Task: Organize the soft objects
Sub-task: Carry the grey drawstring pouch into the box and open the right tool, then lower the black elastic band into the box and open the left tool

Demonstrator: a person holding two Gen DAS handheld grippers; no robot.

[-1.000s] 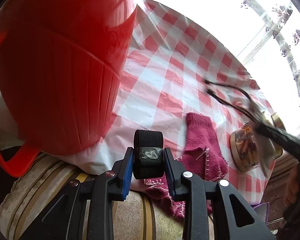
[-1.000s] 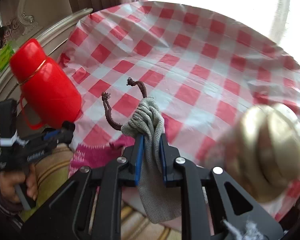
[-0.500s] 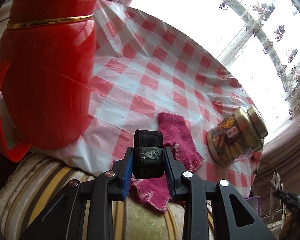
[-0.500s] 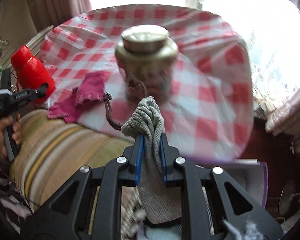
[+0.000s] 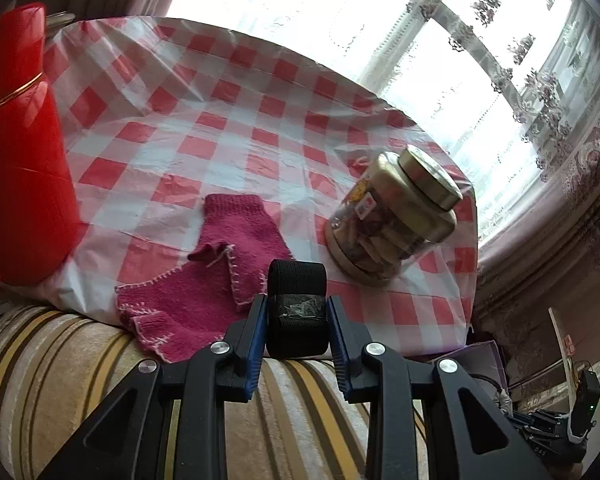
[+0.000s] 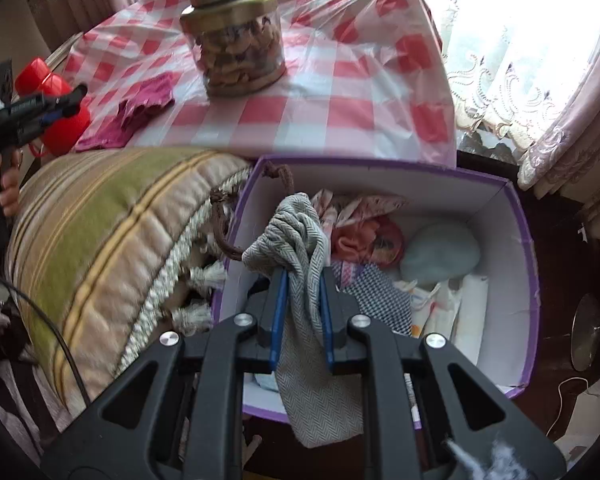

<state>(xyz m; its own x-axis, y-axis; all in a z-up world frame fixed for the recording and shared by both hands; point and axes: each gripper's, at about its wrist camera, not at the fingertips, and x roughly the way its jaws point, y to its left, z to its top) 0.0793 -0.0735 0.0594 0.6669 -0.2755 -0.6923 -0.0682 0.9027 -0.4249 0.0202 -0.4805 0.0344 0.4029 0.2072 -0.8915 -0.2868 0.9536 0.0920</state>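
My left gripper (image 5: pixel 297 312) is shut on a roll of black elastic band (image 5: pixel 297 292), held above the striped cushion (image 5: pixel 100 368) at the table's near edge. A pink knitted glove (image 5: pixel 216 264) lies on the checked tablecloth (image 5: pixel 220 120) just ahead, partly over the edge. My right gripper (image 6: pixel 302 292) is shut on a grey herringbone drawstring pouch (image 6: pixel 296 248) with brown cords, hanging over the left part of a purple-edged box (image 6: pixel 516 264). Inside the box lie several soft things, among them a pale blue bundle (image 6: pixel 440 252) and an orange cloth (image 6: pixel 360 240).
A glass jar (image 5: pixel 392 220) with a brass lid stands on the table's right side. A red thermos (image 5: pixel 16 128) rises at the left. The striped cushion (image 6: pixel 100 248) lies between table and box. A hand holds the left gripper (image 6: pixel 32 108) at the far left of the right wrist view.
My right gripper swung with the pouch off the table, past the jar, to above the box. My left gripper drew back and to the right, away from the thermos, still holding the band.
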